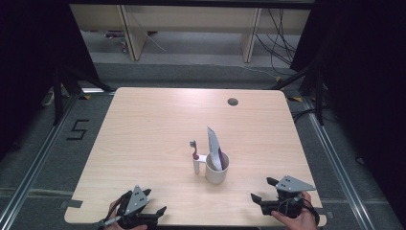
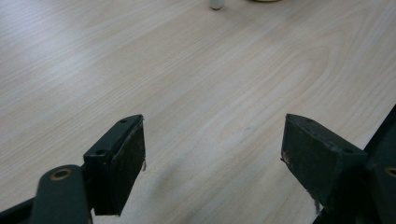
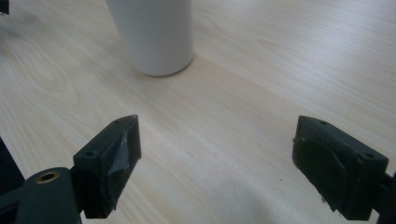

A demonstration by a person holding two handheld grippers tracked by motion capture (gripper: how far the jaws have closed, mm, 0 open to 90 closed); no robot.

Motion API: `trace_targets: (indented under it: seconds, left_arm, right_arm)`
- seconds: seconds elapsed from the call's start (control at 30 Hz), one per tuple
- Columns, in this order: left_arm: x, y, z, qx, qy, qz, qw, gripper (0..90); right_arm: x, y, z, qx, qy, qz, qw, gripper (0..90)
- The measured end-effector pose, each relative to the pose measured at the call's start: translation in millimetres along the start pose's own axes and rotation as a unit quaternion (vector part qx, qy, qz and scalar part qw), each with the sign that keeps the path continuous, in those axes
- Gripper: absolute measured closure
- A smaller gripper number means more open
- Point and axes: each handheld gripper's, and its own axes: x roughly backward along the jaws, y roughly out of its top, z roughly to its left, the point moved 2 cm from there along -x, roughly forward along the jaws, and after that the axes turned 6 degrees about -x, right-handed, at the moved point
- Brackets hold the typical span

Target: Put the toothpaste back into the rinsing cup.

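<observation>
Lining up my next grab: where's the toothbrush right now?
In the high view the toothbrush stands upright near the table's middle, right beside the left of the white cup that holds the toothpaste tube, ahead of both grippers.

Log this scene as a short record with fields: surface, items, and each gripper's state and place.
surface: wooden table
cup: white mug, upright, near the table's middle
in cup: toothpaste tube, leaning
beside cup: toothbrush, upright, just left of the mug
left gripper: open, holding nothing, at the near edge
right gripper: open, holding nothing, at the near edge, aimed at the mug
</observation>
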Motion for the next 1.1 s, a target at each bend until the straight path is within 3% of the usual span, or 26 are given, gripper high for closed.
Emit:
trace_targets:
  seconds: [0.07,0.1,0.13,0.27,0.3,0.47,0.53,0.6,0.63,0.67,0.77,0.8,1.0,1.1]
  left_arm:
    - [-0.8,0.4,-0.9,0.006,0.0,-0.005,1.0,21.3]
    - [-0.7,0.3,-0.9,0.006,0.0,-0.005,1.0,21.3]
    - [0.0,0.0,0.0,0.0,0.0,0.0,1.0,21.3]
    - [-1.2,-0.2,-0.4,0.007,0.001,-0.004,1.0,20.9]
    - [-1.5,-0.2,-0.5,0.006,0.0,-0.005,1.0,20.9]
    - [-1.9,-0.4,-1.0,0.012,-0.001,-0.006,0.9999,20.8]
    - [-3.2,-0.7,-1.0,0.013,-0.001,-0.012,0.9998,20.7]
    - [-1.9,-0.8,0.2,0.004,0.001,0.0,1.0,20.7]
    - [-2.6,-0.8,0.2,0.007,0.003,-0.004,1.0,20.6]
    - [-2.2,-0.6,0.3,0.006,0.001,-0.002,1.0,20.0]
    - [-2.2,-0.5,-0.7,0.017,0.001,-0.005,0.9998,20.0]
    - [-2.1,-0.5,-0.6,0.017,0.001,-0.006,0.9998,20.0]
    - [-2.0,-0.3,-0.7,0.016,0.001,-0.005,0.9999,20.0]
    - [-2.1,-0.3,-0.8,0.017,0.002,-0.005,0.9998,19.9]
  right_arm:
    - [0.4,-2.0,0.7,-0.009,-0.002,0.004,0.9999,16.5]
    - [0.8,-4.0,2.4,-0.025,0.004,0.013,0.9996,16.5]
    - [0.8,-4.0,2.4,-0.025,0.004,0.013,0.9996,16.5]
    - [1.5,-7.3,-0.8,-0.003,-0.005,0.012,0.9999,16.5]
    - [2.5,-10.3,0.6,-0.013,-0.004,0.017,0.9998,16.6]
    - [5.3,-14.6,-2.6,-0.007,-0.003,0.02,0.9998,16.6]
    - [6.5,-17.1,-2.4,-0.018,-0.005,0.018,0.9997,16.5]
    - [7.4,-18.5,-4.4,-0.009,-0.007,0.019,0.9998,16.5]
    - [9.1,-20.2,-2.0,-0.025,-0.009,0.028,0.9992,16.5]
    - [8.8,-21.6,-5.0,-0.003,-0.013,0.025,0.9996,16.5]
    - [9.5,-22.8,-4.6,0.002,-0.016,0.029,0.9995,16.5]
    - [9.5,-24.2,-1.7,-0.016,-0.01,0.033,0.9993,16.5]
    - [10.2,-24.6,-4.6,0.008,-0.021,0.029,0.9993,16.5]
    - [10.5,-25.4,-1.6,-0.011,-0.017,0.04,0.999,16.5]
